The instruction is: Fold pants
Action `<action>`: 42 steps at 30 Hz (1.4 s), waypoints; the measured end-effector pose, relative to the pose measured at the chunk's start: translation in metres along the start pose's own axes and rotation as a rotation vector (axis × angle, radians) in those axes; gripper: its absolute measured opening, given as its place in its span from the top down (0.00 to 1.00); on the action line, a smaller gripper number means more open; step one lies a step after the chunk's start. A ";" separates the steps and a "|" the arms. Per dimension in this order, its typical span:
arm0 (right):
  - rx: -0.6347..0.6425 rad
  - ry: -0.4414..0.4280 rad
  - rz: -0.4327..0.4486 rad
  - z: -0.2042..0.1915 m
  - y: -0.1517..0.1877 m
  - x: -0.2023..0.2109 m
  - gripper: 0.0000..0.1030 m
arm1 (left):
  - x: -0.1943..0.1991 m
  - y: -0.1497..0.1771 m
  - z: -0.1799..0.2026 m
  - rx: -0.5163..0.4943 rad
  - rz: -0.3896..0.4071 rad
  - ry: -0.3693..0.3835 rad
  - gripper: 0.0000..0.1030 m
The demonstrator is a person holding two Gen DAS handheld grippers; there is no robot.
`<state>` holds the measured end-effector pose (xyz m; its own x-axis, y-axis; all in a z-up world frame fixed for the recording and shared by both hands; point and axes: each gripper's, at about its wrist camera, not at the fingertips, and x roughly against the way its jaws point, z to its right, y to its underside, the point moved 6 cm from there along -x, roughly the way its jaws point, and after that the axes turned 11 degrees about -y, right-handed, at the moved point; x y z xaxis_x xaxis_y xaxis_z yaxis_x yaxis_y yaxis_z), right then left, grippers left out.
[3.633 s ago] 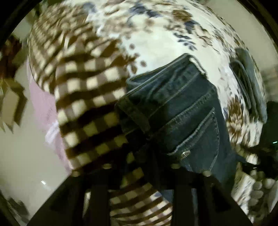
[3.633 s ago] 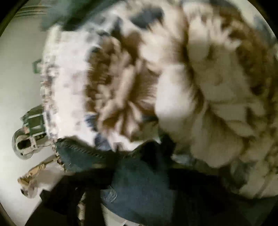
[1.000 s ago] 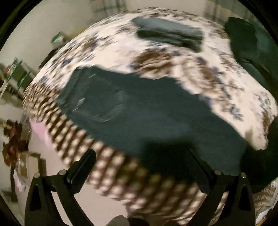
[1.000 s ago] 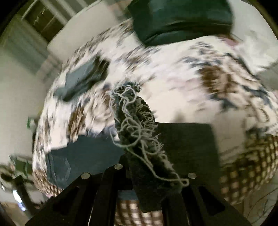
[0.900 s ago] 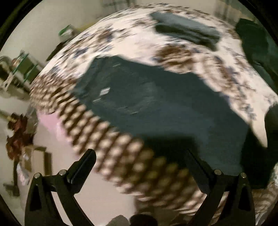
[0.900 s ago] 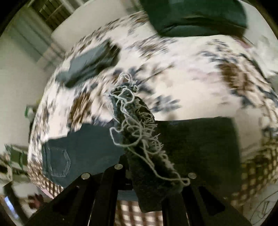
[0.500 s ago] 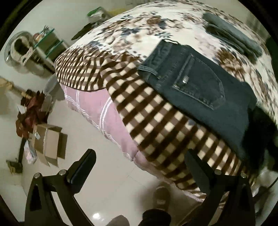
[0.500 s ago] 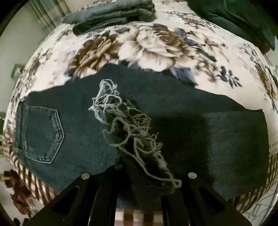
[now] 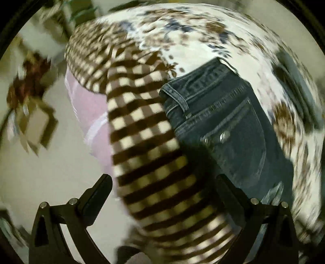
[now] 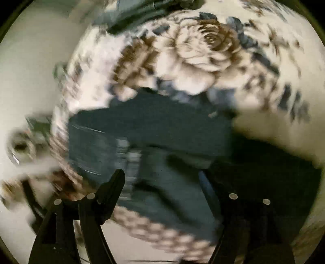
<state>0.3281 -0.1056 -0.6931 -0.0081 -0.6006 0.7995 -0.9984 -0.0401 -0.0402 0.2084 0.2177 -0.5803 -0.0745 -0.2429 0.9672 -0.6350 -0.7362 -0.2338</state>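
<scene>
Your left claw (image 9: pixel 162 182) has its fingers spread wide and holds nothing. It hangs over the edge of the bed (image 9: pixel 203 36), above the checked border (image 9: pixel 140 126) of the floral blanket (image 9: pixel 195 34). The jeans (image 9: pixel 227 121) lie on the bed just beyond and to the right of the claw. Their waistband, a belt loop and a riveted back pocket face up. The waistband end sits at the line where the checked border meets the floral field. A pink sheet (image 9: pixel 87 105) hangs below the border toward the floor (image 9: pixel 50 172). A second folded garment (image 9: pixel 298 89) lies further back on the bed, well apart from the jeans.

Your right claw (image 10: pixel 162 180) also has its fingers apart and grips nothing. In this view the jeans (image 10: pixel 154 130) lie directly ahead of the claw, spread across the blanket (image 10: pixel 205 48) near the bed edge. The frame is motion-blurred, so you cannot tell whether the fingers touch the denim. The folded garment (image 10: pixel 138 16) shows at the far top of the bed. Other dark cloth (image 10: pixel 270 162) lies to the right of the jeans; the blur hides what it is.
</scene>
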 end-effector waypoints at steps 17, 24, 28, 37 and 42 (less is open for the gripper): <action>0.055 0.005 -0.139 0.077 -0.036 0.003 0.25 | -0.065 -0.059 0.004 0.359 0.048 0.352 0.57; 0.068 0.026 -0.143 0.074 -0.044 -0.007 0.25 | -0.073 -0.079 0.021 0.358 0.098 0.421 0.38; 0.045 0.029 -0.127 0.079 -0.045 -0.008 0.25 | -0.056 -0.081 0.027 0.277 0.165 0.348 0.71; 0.066 0.304 -0.060 0.096 -0.042 0.016 0.19 | 0.032 -0.062 0.025 0.139 0.350 0.287 0.82; 0.187 0.389 -0.040 0.080 -0.032 0.035 0.10 | 0.095 -0.043 0.047 0.050 0.474 0.266 0.84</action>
<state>0.3641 -0.1890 -0.7120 -0.0257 -0.2514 0.9675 -0.9712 -0.2230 -0.0837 0.2644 0.1967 -0.4825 -0.5396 -0.3923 0.7450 -0.4478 -0.6156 -0.6485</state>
